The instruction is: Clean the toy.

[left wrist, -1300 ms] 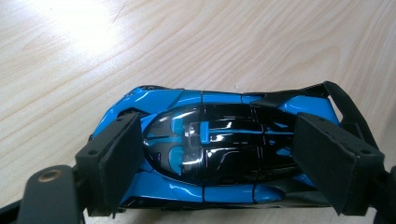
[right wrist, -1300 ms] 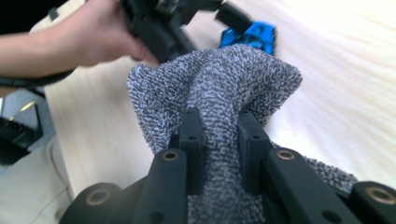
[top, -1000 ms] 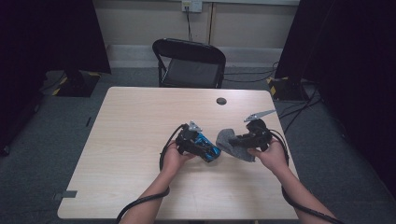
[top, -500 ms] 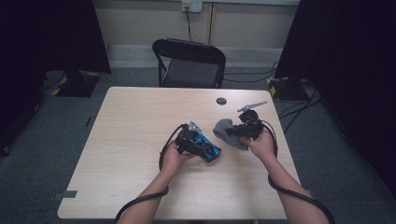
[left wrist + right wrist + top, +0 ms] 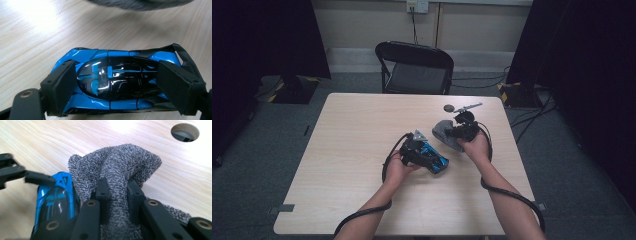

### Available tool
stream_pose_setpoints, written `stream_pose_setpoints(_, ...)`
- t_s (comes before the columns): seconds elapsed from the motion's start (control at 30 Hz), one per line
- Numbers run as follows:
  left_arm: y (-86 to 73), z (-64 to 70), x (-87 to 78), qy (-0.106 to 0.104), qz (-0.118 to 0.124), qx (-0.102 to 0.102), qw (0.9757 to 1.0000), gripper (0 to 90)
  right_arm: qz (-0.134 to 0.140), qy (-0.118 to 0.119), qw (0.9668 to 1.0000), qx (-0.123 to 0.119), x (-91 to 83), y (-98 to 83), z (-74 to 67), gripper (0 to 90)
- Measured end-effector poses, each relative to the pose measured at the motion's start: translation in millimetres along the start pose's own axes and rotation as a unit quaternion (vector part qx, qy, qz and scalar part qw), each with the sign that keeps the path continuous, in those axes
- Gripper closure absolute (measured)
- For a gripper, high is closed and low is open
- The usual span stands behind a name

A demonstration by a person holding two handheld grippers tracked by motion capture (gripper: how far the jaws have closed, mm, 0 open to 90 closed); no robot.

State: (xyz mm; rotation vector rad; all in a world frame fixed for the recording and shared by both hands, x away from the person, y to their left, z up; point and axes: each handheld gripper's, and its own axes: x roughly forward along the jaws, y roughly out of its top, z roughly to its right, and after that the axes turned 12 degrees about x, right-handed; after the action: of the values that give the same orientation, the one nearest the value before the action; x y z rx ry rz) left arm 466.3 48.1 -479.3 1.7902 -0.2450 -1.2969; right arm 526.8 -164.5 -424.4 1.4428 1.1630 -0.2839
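A glossy blue and black toy car [image 5: 440,163] [image 5: 112,80] lies on the light wooden table [image 5: 357,145] near its middle. My left gripper [image 5: 431,156] [image 5: 117,86] is shut on the car, with one pad [image 5: 62,83] at each end. Just right of it and a bit farther back, my right gripper [image 5: 456,133] [image 5: 117,200] is shut on a bunched grey terry cloth [image 5: 444,134] [image 5: 117,167]. The cloth rests on the table and touches the car [image 5: 56,200] at one end. A jaw of the left gripper [image 5: 37,178] shows at the left of the right gripper view.
A round cable hole [image 5: 449,107] [image 5: 185,132] sits in the table just beyond the cloth. A black folding chair [image 5: 414,67] stands behind the far edge. Black cables trail from both grippers toward the near edge.
My right gripper has carried the grey cloth away from the person and to the left, up against the car's end. The left gripper and the car have stayed in place.
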Motion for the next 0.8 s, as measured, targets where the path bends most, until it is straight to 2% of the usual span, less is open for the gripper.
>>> stream_pose_setpoints(0.07, 0.1, -0.1, 0.1, 0.0, 0.0, 0.0, 1.0, 16.7, -0.001, -0.012, 0.9999, 0.005, 10.2, 0.1, -0.8, 75.9)
stream_pose_setpoints(0.3, 0.0, -0.4, 0.1, -0.001, 0.0, 0.001, 1.0, 16.7, -0.006, -0.03, 0.9994, 0.018, 35.5, -0.2, -5.9, 75.9)
stream_pose_setpoints(0.53, 0.5, -0.4, 0.0, -0.001, -0.002, 0.002, 1.0, 16.8, -0.01, -0.054, 0.9984, 0.007, 52.8, 0.0, -17.3, 75.8)
stream_pose_setpoints(0.63, 1.2, -0.8, 0.4, -0.001, -0.003, 0.002, 1.0, 16.7, -0.016, -0.061, 0.998, 0.006, 60.4, -1.3, -21.8, 75.8)
stream_pose_setpoints(0.8, 0.8, -0.7, 0.2, -0.001, -0.002, 0.002, 1.0, 16.7, -0.025, -0.055, 0.9981, 0.007, 71.5, -6.2, -30.0, 75.8)
